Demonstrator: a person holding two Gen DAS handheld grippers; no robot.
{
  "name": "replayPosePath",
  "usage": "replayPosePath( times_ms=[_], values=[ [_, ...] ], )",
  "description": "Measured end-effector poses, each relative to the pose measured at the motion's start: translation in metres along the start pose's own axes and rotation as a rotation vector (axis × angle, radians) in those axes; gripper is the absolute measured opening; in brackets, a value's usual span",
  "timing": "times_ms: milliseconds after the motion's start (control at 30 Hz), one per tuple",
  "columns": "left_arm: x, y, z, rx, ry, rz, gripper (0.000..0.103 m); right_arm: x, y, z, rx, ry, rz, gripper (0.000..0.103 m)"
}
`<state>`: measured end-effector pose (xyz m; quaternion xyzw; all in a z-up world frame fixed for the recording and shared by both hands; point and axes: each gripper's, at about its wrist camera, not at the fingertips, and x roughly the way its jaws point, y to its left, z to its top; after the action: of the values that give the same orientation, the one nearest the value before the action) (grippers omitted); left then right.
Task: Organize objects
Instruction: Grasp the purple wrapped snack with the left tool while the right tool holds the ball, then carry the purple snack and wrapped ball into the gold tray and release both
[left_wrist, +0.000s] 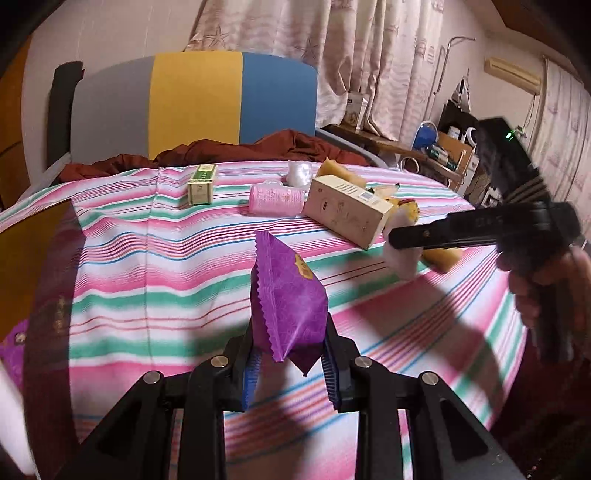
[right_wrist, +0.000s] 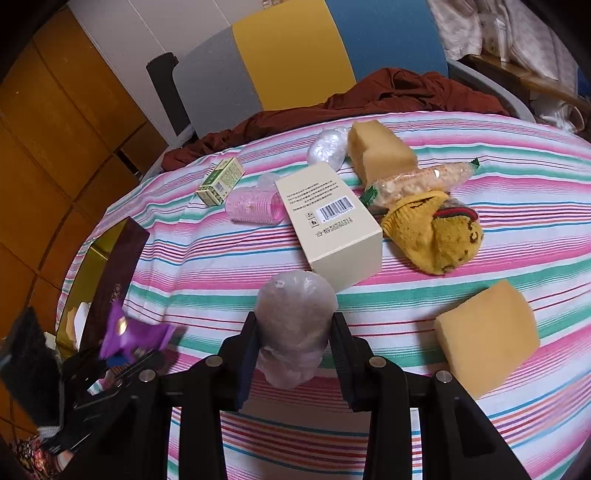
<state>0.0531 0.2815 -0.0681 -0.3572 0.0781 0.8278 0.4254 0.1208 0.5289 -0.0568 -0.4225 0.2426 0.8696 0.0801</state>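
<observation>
1. left wrist view: the left gripper (left_wrist: 290, 354) is clamped on a purple foil packet (left_wrist: 286, 295) with zigzag edges, held above the near part of the striped bedspread (left_wrist: 147, 258).
2. right wrist view: the right gripper (right_wrist: 295, 354) is closed on a grey, crinkly plastic-wrapped bundle (right_wrist: 295, 317), held over the bedspread's near edge.
3. just beyond that bundle lies a cream carton (right_wrist: 328, 218) with a barcode; beside it are a pink ribbed roll (right_wrist: 255, 208), a small green box (right_wrist: 221, 181), a yellow knitted sock (right_wrist: 436, 236) and a clear-wrapped snack stick (right_wrist: 421, 181).
4. two tan sponge blocks sit apart: one (right_wrist: 380, 147) towards the far edge, one (right_wrist: 487, 336) by the near right edge.
5. an open gold-lined box (right_wrist: 92, 273) hangs at the left edge, partly cut off.
6. the left gripper appears blurred in the right wrist view; the bundle's contents are unclear.
</observation>
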Motion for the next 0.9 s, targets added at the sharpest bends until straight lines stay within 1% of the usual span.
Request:
replayPosePath(
  times_ms=[167,367,500,567,667,767,900],
  values=[
    [-0.027,0.014,-0.005,-0.055,-0.012,-0.024,0.028,0.003,0.005,-0.003,-0.026,0.002,-0.003,0.038],
    [-0.069,0.042,-0.009,-0.121,-0.066,0.001,0.028,0.005,0.015,-0.005,-0.074,-0.019,-0.006,0.038],
    [-0.094,0.071,-0.011,-0.182,-0.096,0.049,0.028,0.002,0.028,-0.007,-0.134,-0.057,-0.003,0.038],
    [-0.105,0.089,-0.014,-0.221,-0.097,0.078,0.028,-0.003,0.038,-0.008,-0.172,-0.089,0.001,0.038],
    [-0.12,0.119,-0.019,-0.3,-0.103,0.101,0.029,-0.009,0.051,-0.009,-0.205,-0.123,0.019,0.038],
    [-0.134,0.149,-0.024,-0.362,-0.121,0.145,0.029,-0.014,0.069,-0.011,-0.217,-0.136,0.06,0.038],
    [-0.146,0.183,-0.031,-0.422,-0.128,0.201,0.029,-0.016,0.098,-0.018,-0.234,-0.126,0.138,0.038]
  ],
)
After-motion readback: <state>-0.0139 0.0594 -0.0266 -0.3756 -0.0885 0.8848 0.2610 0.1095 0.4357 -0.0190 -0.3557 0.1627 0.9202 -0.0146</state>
